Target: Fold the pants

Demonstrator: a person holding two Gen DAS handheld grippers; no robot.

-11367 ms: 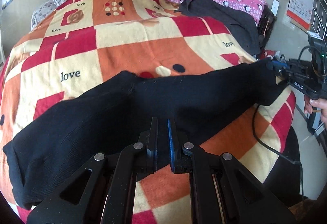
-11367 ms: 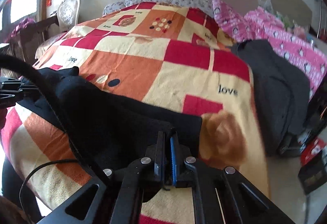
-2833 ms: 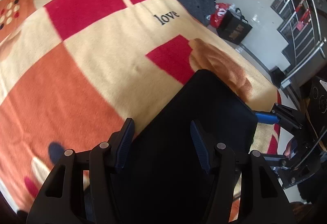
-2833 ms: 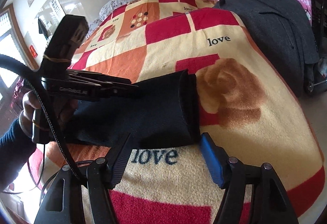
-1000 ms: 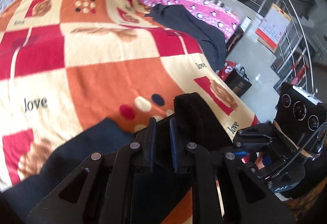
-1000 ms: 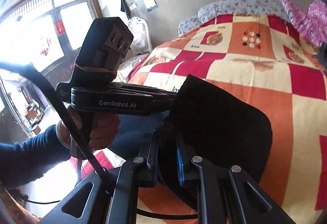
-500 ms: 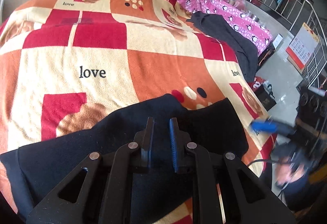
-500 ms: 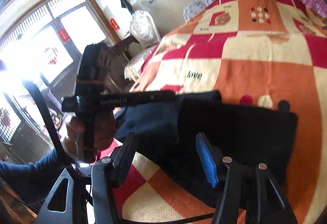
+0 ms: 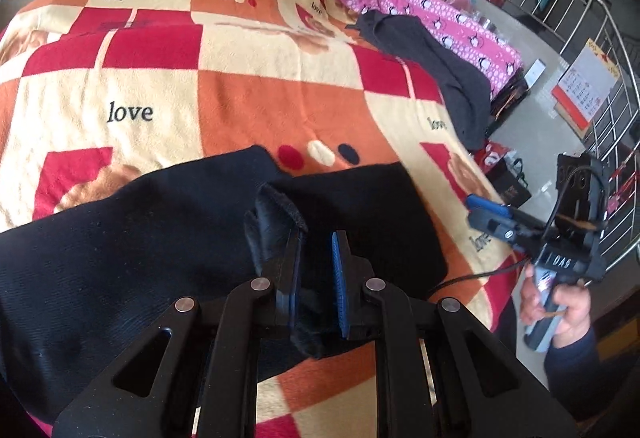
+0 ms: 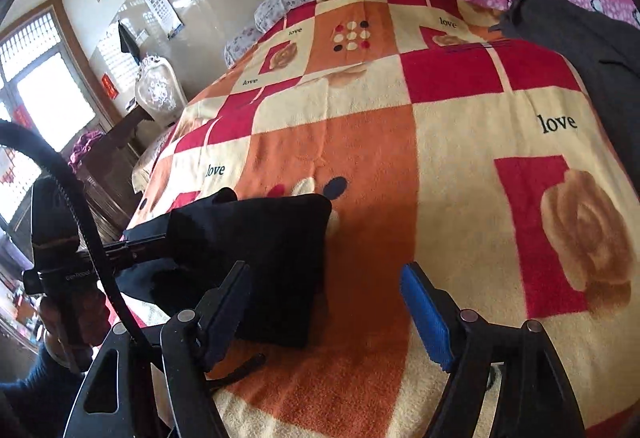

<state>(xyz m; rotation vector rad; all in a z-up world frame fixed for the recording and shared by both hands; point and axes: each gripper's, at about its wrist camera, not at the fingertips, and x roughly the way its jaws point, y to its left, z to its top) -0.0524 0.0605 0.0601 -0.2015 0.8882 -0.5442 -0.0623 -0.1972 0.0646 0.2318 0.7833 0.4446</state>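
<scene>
Black knit pants point(image 9: 120, 238): the left end runs off the left wrist view's lower-left edge; the near edge is hidden behind the left gripper point(image 9: 316, 258), so what fabric its shut jaws pinch cannot be made out.
Folded end of the pants point(image 10: 276, 262): in the right wrist view its left part is lost behind the other tool's dark arm and a black cable point(image 10: 80, 214).
Right gripper point(image 9: 486, 212): seen from the left wrist view, only blue tips show; the gap between them is too small to tell.
Person's hand point(image 9: 560, 308): sleeve cut off at the frame's edge.
Wall calendar point(image 9: 586, 90): print too small to read.
</scene>
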